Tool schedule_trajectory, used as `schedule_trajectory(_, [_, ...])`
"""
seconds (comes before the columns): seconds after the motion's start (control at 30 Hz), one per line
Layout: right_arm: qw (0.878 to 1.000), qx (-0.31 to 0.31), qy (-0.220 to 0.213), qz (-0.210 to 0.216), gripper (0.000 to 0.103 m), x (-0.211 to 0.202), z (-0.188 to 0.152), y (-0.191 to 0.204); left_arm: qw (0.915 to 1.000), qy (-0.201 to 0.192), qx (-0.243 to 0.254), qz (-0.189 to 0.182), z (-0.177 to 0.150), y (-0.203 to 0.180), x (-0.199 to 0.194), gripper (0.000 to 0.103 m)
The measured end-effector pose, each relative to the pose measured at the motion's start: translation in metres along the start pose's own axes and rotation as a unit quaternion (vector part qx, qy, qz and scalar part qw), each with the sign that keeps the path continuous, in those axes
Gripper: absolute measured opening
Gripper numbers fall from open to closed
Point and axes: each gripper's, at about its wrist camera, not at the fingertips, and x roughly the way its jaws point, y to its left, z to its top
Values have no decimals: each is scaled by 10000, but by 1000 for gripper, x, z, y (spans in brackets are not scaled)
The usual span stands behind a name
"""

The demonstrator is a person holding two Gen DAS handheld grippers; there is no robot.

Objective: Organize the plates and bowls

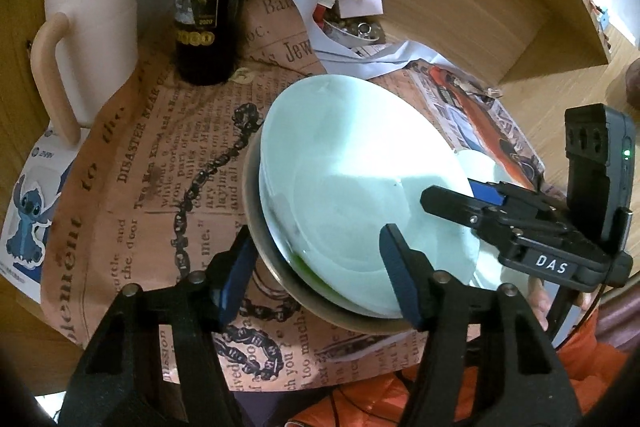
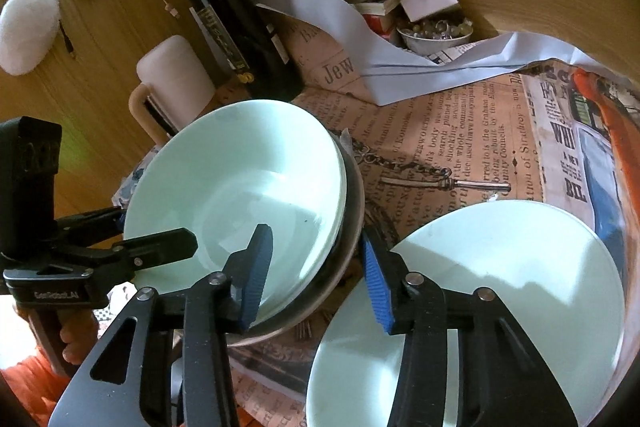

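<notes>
A wooden table (image 2: 92, 75) is covered by newsprint paper (image 2: 452, 131). On the paper stand a metal bowl (image 2: 352, 227), a plate (image 2: 520, 279), a bottle (image 1: 204, 27) and a jug (image 1: 96, 39).

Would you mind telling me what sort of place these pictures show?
Probably a cluttered table at home: newspaper-print covering, a wine bottle, a pale jug, and stacked pale green dishes beside a plate.
</notes>
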Motion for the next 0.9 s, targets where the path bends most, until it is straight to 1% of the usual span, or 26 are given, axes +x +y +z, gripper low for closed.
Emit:
schedule_trajectory(0.17, [9997, -64, -62, -222, 41, 3, -2, 6, 9999, -28, 85, 143, -1, -5, -1, 62])
schedule_trajectory(0.3, [9996, -8, -108, -254, 39, 0, -1, 6, 9991, -58, 170, 393, 0, -12, 0, 62])
schedule_trajectory(0.53, [9993, -40, -190, -312, 35, -3, 1, 8, 9978, -80, 230, 611, 0, -15, 1, 62])
schedule_trajectory(0.7, [9992, 9, -278, -277, 33, -6, 2, 9, 9978, -178, 148, 625, 1, -15, -5, 62])
schedule_trajectory(0.9, [9989, 37, -415, -199, 33, -15, 3, 9, 9963, -418, 234, 718, 4, -24, -17, 62])
